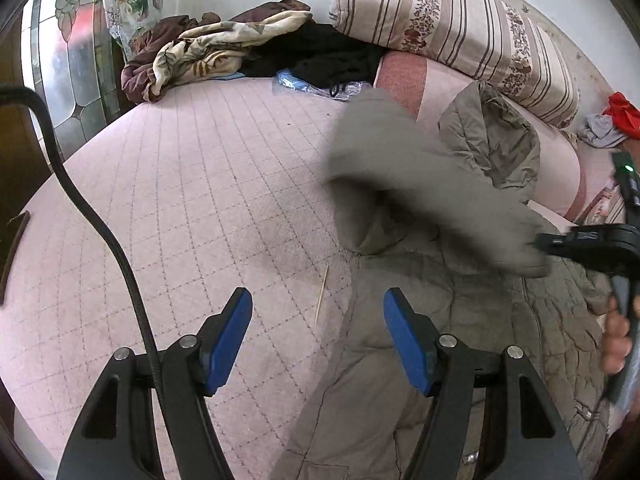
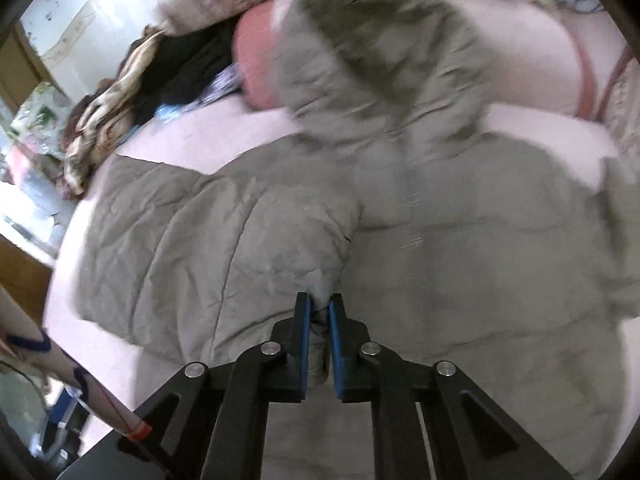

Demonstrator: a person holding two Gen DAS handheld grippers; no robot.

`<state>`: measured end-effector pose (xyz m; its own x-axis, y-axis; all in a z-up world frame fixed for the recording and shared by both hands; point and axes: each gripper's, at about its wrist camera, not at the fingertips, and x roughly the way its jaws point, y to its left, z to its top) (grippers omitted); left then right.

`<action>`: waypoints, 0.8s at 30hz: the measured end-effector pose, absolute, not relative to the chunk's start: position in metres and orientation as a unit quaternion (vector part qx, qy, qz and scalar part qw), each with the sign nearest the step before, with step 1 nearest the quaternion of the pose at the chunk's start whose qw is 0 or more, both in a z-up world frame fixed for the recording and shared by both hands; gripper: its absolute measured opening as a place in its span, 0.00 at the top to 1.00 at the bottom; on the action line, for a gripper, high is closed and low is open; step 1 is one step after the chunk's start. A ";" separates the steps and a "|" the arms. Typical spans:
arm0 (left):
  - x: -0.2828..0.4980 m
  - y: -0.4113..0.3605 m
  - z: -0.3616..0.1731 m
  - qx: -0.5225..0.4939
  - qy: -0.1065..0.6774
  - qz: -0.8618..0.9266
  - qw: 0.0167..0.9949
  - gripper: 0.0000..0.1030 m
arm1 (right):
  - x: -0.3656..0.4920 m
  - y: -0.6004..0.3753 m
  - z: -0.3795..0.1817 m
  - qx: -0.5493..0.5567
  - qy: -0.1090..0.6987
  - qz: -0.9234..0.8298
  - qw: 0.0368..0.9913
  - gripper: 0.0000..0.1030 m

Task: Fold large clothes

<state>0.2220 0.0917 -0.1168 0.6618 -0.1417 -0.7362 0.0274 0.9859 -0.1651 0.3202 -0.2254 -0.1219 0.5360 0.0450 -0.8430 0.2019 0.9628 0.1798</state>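
Left wrist view: pink quilted bed [image 1: 180, 184], left tool [image 1: 318, 340] wide, right tool [image 2: 319, 320] pinching jacket [image 2: 460, 240].

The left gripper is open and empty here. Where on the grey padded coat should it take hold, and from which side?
Probably the coat's near side edge, where it lies flat on the pink quilted bed cover, just ahead of the left gripper. Come in low from the bare bed side, so one finger can slide under the edge. The right gripper is already shut on a sleeve cuff.
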 end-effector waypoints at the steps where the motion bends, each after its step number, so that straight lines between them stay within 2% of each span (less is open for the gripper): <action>1: 0.222 0.091 -0.118 -0.068 0.410 -0.045 0.908 0.35 | 0.318 -0.240 -0.119 0.121 0.478 -0.062 0.868 0.92; 8: 0.223 0.076 -0.122 -0.042 0.416 -0.048 0.907 0.35 | 0.306 -0.362 -0.141 0.114 0.496 -0.212 0.834 0.94; 12: 0.226 0.064 -0.127 -0.027 0.428 -0.058 0.901 0.35 | 0.307 -0.395 -0.171 0.141 0.525 -0.228 0.808 0.92; 16: 0.225 0.048 -0.128 -0.005 0.426 -0.065 0.902 0.35 | 0.306 -0.401 -0.165 0.148 0.510 -0.231 0.816 0.77; 18: 0.224 0.038 -0.129 0.014 0.427 -0.063 0.902 0.35 | 0.294 -0.398 -0.153 0.152 0.492 -0.222 0.828 0.60; 24: 0.206 0.019 -0.121 0.044 0.415 -0.075 0.905 0.35 | 0.243 -0.364 -0.128 0.140 0.470 -0.155 0.858 0.60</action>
